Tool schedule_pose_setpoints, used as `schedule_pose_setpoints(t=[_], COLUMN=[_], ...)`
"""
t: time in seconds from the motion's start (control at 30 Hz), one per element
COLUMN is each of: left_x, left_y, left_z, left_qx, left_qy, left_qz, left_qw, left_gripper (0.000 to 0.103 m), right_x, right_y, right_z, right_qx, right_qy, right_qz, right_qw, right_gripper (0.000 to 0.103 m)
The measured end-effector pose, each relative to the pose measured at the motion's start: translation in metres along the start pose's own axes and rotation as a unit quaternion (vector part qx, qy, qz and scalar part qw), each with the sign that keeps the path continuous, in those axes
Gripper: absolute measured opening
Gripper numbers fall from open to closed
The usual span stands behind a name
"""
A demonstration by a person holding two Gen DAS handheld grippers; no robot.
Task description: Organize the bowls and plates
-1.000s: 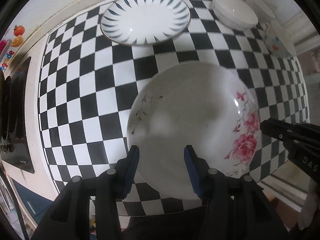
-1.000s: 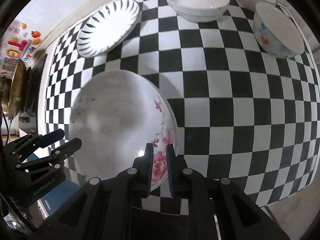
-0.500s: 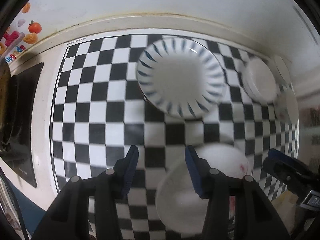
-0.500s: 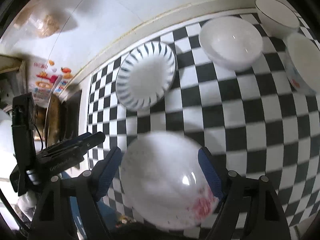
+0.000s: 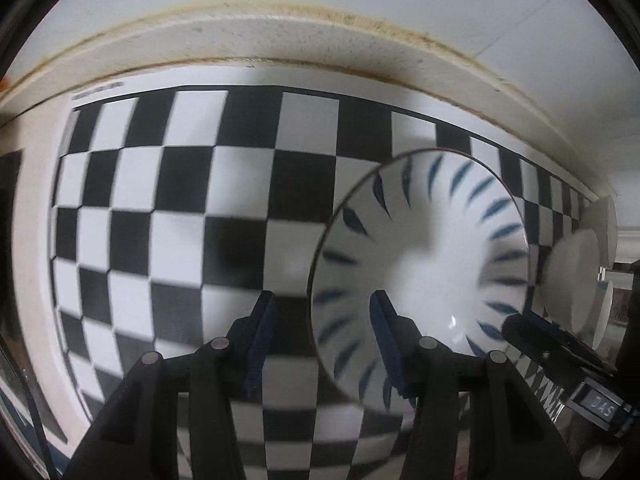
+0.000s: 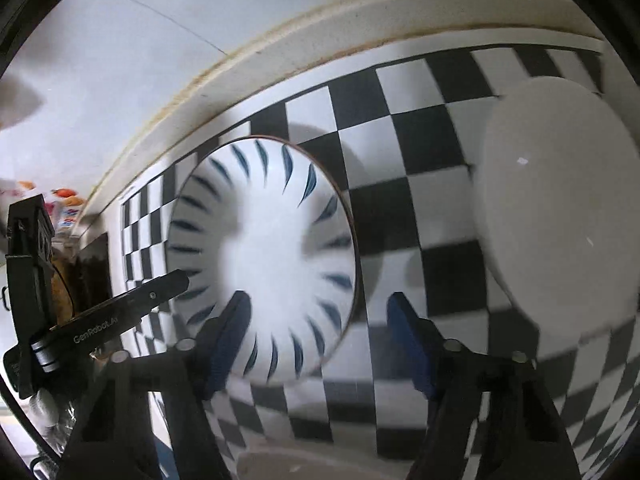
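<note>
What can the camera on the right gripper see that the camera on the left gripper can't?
Only the right wrist view shows the colourful stickers on the far wall, the plain white bowl big and close, and the left gripper reaching in from the side. Only the left wrist view shows the right gripper at its edge and more white bowls stacked behind the first. Both show the blue-leaf plate on the checkered cloth, with both grippers' fingers apart and holding nothing.
</note>
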State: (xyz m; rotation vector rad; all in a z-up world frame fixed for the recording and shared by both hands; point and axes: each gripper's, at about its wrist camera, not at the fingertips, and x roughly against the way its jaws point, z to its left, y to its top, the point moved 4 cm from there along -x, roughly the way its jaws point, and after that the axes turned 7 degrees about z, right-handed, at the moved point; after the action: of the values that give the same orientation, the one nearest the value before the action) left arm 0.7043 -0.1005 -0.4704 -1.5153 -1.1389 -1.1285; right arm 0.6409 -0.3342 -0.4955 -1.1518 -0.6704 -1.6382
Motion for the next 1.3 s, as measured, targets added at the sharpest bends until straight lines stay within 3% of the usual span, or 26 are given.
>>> schedule_pose_setpoints(t=[0.1,0.17,0.23,0.73,0.97,1.3], left_x=[-0.009,-0.012,-0.011,0.005,0.039,0.097], left_y=[0.010,0.011,0.009,-0.036,-0.061,-0.101], left_z=[-0.005,-0.010,-0.014,-0.022,-0.026,-0.046], left_qx=[-0.020,-0.032,-0.037,-0.046,-0.055,-0.084], left_qy=[0.000,-0.001,0.005,0.019,0.012,0.015], left_qz=[0.004,0.002,-0.006,-0.036,-0.059,-0.098], left_qw=[0.9998,0.9995,0.9993,0.9981,0.9967,0.9915], left_gripper=[0.045,0.033,0.031,0.031,0.031,0.031], right_x=[-0.013,-0.021,-0.022,-0.002,0.031,0.090], right_y=[0.013,0.017,0.018,-0.001,-0.020,-0.075], right_z=[-0.002,-0.003,-0.004,0.004,0.010,0.010], right_qx=[-0.004,-0.010,-0.013,0.024,0.035,0.044], right_qy=[-0.024,-0.027,-0.043,-0.044,-0.028,0.001], right_qz=[0.008,0.013,0.009,-0.017,-0.042,-0.079], right_qw=[1.000,0.999,0.999,0.999,0.998,0.996], right_gripper=[0.045,0.032,0.022,0.016,0.015,0.015])
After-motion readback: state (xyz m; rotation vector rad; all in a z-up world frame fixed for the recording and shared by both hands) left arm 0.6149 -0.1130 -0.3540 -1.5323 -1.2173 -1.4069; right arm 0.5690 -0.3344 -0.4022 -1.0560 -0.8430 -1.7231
